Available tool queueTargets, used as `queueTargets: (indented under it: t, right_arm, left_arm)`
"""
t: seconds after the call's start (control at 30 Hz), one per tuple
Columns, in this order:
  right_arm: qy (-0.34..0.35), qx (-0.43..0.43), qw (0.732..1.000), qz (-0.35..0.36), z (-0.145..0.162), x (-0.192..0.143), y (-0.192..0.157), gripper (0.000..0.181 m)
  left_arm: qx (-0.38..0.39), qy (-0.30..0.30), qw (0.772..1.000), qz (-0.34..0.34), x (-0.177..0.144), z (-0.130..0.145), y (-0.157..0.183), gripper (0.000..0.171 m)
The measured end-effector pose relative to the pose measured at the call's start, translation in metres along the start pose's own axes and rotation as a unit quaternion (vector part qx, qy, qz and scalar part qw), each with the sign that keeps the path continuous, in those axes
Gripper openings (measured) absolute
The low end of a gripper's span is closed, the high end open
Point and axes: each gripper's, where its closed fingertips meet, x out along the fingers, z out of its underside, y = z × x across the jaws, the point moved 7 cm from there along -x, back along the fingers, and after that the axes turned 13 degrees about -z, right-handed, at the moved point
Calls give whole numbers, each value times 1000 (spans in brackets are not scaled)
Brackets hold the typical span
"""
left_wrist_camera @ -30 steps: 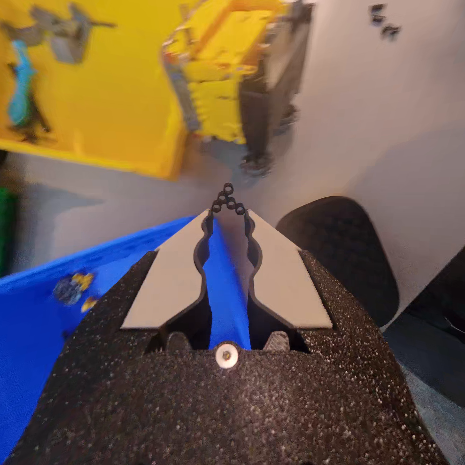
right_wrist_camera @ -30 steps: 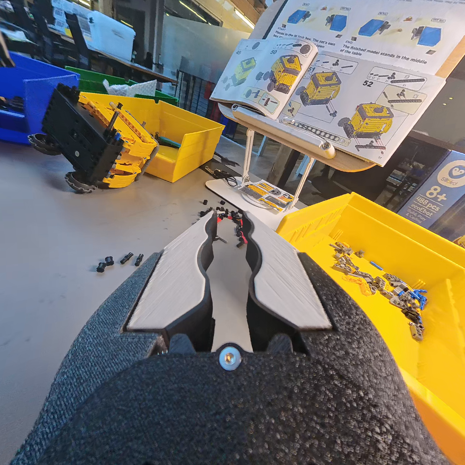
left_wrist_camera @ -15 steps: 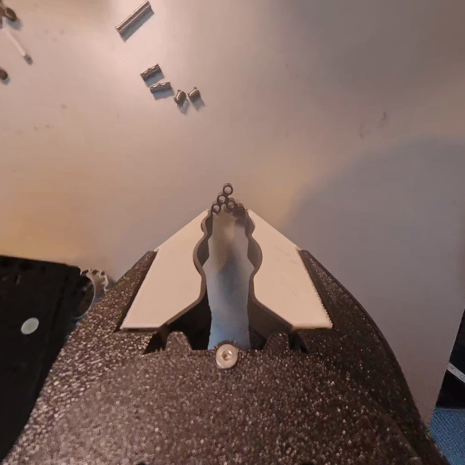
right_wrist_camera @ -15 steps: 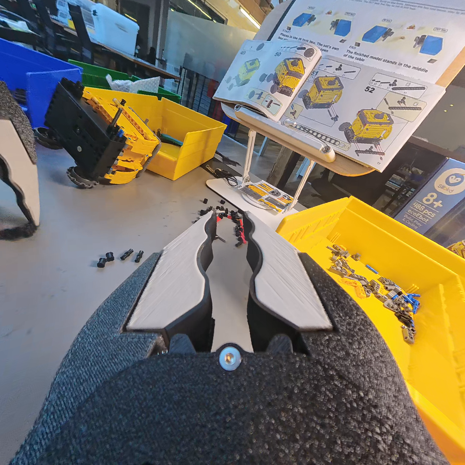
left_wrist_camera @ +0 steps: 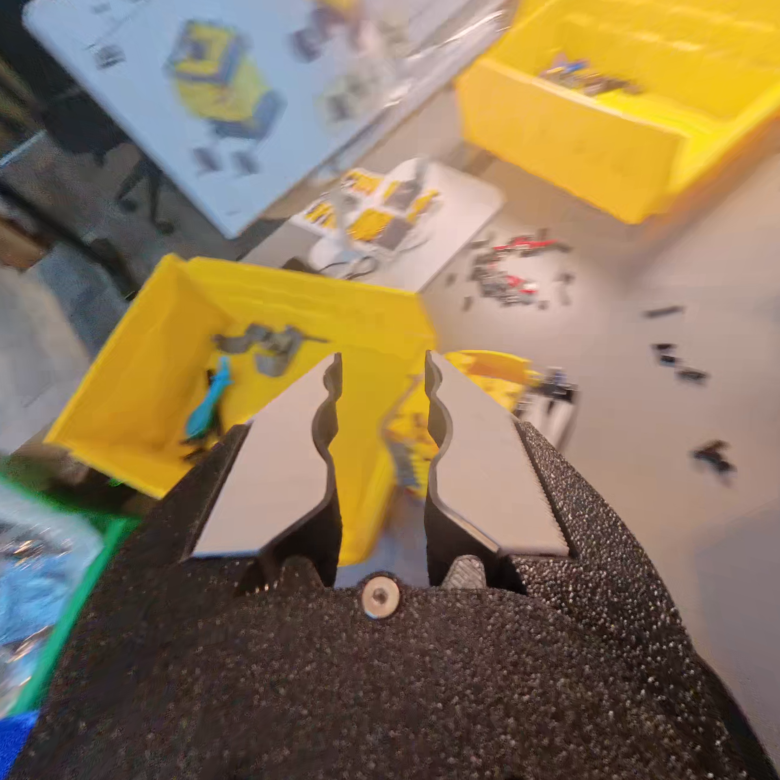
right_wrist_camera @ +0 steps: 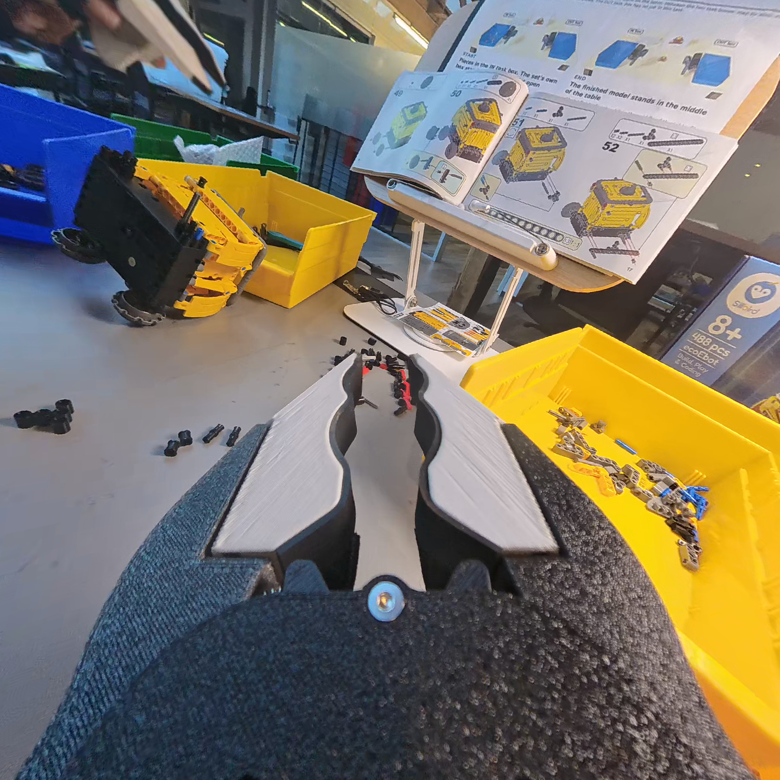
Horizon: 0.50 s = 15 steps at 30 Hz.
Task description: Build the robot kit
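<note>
Released since half a second ago, the black triangular piece [right_wrist_camera: 44,417] is lying on the grey table [right_wrist_camera: 126,485], and the left gripper [left_wrist_camera: 382,363] is hovering with jaws spread above a yellow bin [left_wrist_camera: 139,358]. Right gripper [right_wrist_camera: 386,363] is resting low, jaws slightly parted and empty, pointing at scattered black and red pins [right_wrist_camera: 396,382].

A pale grey table [right_wrist_camera: 126,380] fills the foreground under warm indoor light. Beyond it the room is dim: long ceiling strip lights [right_wrist_camera: 405,29] run overhead, and a frosted glass partition [right_wrist_camera: 329,84] stands behind a dark desk edge [right_wrist_camera: 236,114]. A wooden book stand [right_wrist_camera: 485,236] on white legs rises from a white base plate [right_wrist_camera: 380,316]. In the blurred left wrist view, dark chair legs with castors [left_wrist_camera: 147,198] stand on grey floor [left_wrist_camera: 71,295].
</note>
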Motion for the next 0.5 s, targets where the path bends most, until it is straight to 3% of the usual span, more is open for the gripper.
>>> queueTargets:
  t: [0.1, 0.2, 0.33, 0.5]
  right_arm:
    - [-3, -4, 1000, -5, 1, 1, -2, 21]
    - [-6, -11, 1000, -5, 1, 1, -2, 21]
    - [-7, -18, 1000, 1, 1, -1, 1, 21]
    - [-11, -10, 1000, -1, 5, -1, 4, 21]
  left_arm:
    - [7, -92, 995, -40, 53, 8, -74, 29]
    - [32, -191, 981, -33, 111, 31, -114, 30]
    - [102, -293, 950, -31, 173, 63, -132, 34]
    - [147, -363, 920, -24, 220, 82, -134, 39]
